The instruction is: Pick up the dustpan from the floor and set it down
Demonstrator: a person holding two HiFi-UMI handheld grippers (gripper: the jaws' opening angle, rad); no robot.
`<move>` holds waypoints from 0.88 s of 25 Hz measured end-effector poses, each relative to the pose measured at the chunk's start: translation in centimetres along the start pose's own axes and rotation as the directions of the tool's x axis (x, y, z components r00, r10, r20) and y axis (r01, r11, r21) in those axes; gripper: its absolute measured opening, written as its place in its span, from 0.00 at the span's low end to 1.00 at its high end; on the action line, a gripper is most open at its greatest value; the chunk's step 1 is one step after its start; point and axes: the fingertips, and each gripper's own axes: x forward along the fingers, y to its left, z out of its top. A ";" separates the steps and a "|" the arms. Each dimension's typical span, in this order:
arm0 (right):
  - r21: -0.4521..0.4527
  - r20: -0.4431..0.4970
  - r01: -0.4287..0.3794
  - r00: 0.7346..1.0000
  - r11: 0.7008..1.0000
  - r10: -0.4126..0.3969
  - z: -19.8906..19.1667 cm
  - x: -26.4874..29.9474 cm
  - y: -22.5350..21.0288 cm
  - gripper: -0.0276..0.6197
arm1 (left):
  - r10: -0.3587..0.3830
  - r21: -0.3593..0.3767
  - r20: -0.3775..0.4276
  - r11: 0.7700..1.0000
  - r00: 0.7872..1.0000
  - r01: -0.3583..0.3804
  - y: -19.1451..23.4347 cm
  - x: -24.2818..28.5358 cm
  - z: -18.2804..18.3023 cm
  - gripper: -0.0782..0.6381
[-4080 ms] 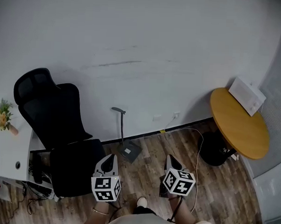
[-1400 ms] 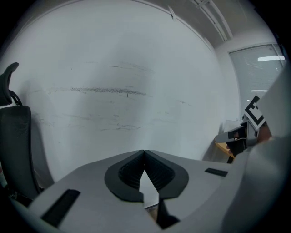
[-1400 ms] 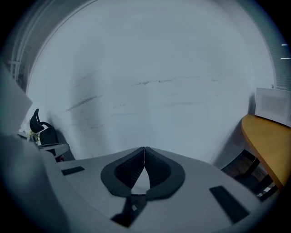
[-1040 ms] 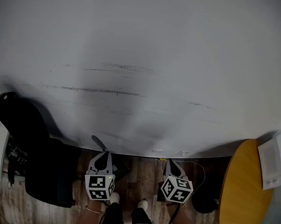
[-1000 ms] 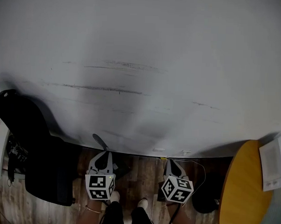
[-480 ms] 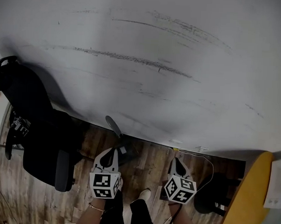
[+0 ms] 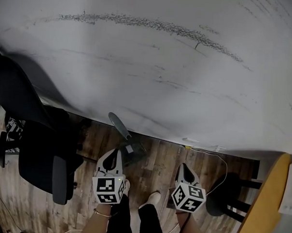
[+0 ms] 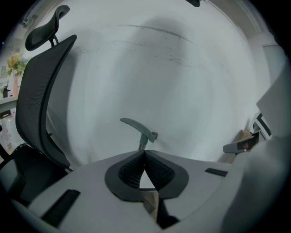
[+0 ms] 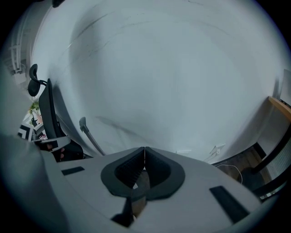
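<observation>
Head view: the dustpan (image 7: 130,150) stood on the wood floor (image 7: 156,160) against the wall (image 7: 162,66), just ahead of the left gripper (image 7: 114,154). Its dark pan was partly covered, and any contents could not be made out. The right gripper (image 7: 182,167) hung well apart from it.

Left gripper view: the jaws met on nothing. The dustpan's handle (image 8: 138,129) rose beyond them, and the pan was hidden.

Right gripper view: the jaws were likewise pressed together, empty. The handle leaned at left, and the pan was out of sight.
</observation>
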 end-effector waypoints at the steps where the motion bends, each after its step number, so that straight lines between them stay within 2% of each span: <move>1: 0.001 0.001 0.000 1.000 1.000 0.000 -0.1 0.2 0.1 0.09 | 0.001 -0.002 -0.001 1.000 1.000 -0.001 0.1 0.2 -0.2 0.13; 11: 0.022 -0.001 0.011 1.000 1.000 -0.010 -0.9 0.2 -0.3 0.09 | -0.018 -0.010 -0.024 1.000 1.000 0.018 0.4 0.4 -1.1 0.13; 18: 0.027 -0.008 0.019 1.000 0.999 -0.019 -1.6 0.3 -0.7 0.09 | -0.030 0.015 -0.021 0.999 0.999 0.030 0.5 1.1 -1.4 0.14; 19: 0.027 -0.008 0.020 1.000 0.999 -0.020 -1.6 0.4 -0.7 0.09 | -0.033 0.016 -0.021 0.999 0.999 0.033 0.6 1.2 -1.4 0.16; 21: 0.028 -0.007 0.022 1.000 0.999 -0.022 -1.6 0.5 -0.8 0.09 | -0.039 0.017 -0.023 0.999 0.999 0.039 0.6 1.5 -1.5 0.27; 22: 0.028 -0.006 0.022 1.000 0.999 -0.022 -1.6 0.5 -0.8 0.09 | -0.041 0.019 -0.022 0.999 0.999 0.041 0.7 1.6 -1.5 0.27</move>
